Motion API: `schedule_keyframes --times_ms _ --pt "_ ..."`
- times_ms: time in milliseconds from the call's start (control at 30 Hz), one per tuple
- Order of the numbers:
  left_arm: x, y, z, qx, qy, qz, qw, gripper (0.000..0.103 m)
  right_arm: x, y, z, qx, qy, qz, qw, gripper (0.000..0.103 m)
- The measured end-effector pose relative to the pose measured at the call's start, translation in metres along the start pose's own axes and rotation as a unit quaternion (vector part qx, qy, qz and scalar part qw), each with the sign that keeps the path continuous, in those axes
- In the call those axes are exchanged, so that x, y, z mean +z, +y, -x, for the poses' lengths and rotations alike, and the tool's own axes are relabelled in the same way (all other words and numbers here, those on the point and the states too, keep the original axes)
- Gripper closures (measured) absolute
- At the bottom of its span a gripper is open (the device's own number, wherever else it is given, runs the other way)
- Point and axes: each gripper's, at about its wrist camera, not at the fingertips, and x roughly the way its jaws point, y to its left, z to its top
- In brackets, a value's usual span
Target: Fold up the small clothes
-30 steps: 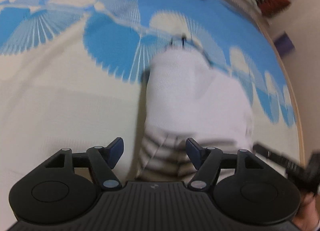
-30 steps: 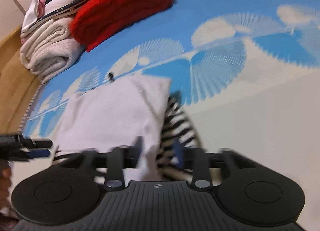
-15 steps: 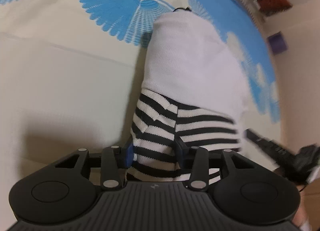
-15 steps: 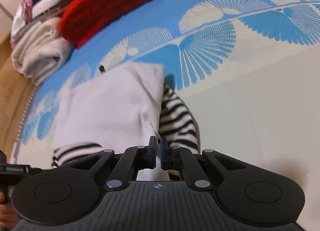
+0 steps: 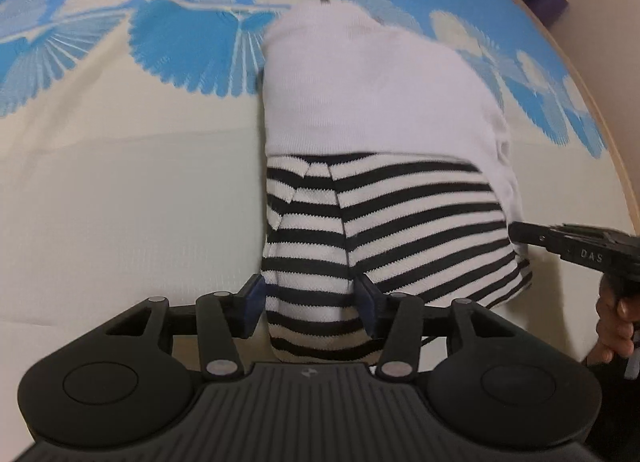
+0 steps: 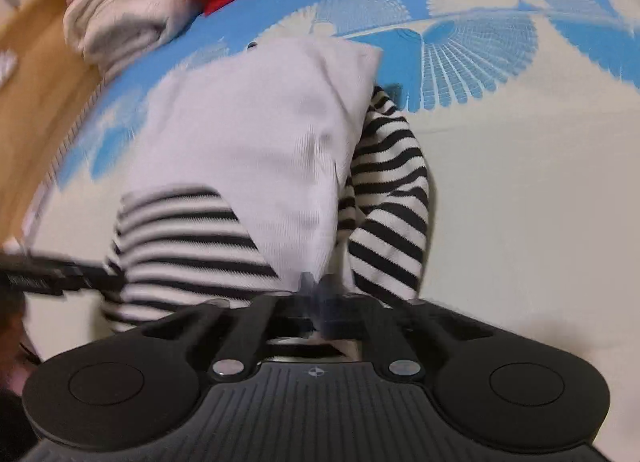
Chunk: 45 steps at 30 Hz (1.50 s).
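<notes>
white "das", possibly partial, marks the right gripper.

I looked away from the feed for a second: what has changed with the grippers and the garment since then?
Both grippers closed in on the striped garment. The left gripper, wide open a second ago, now brackets a striped fold, its jaws opening slightly. The right gripper went from open to shut on the garment's near edge. The white top layer remains flat on the blue-patterned mat; the folded pile behind is unmoved.
</notes>
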Motion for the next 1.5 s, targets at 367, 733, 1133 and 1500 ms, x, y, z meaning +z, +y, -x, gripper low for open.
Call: schedule_keyframes --times_ms 367,733,1133,1500 --pt "-0.068 -0.070 0.120 0.122 -0.204 -0.082 0.9679 0.012 -0.018 0.031 0.074 -0.099 -0.051 0.077 0.991 0.081" --pt "-0.165 -0.112 0.140 0.122 -0.238 0.006 0.9637 0.000 -0.120 0.091 0.178 -0.115 -0.208 0.046 0.970 0.016" --pt "-0.163 -0.113 0.103 0.128 -0.197 0.017 0.9719 0.000 -0.131 0.098 0.145 -0.156 -0.169 0.032 0.973 0.014" --pt "-0.158 -0.122 0.096 0.129 -0.207 0.014 0.9697 0.001 -0.128 0.107 0.131 -0.147 -0.156 0.049 0.976 0.014"
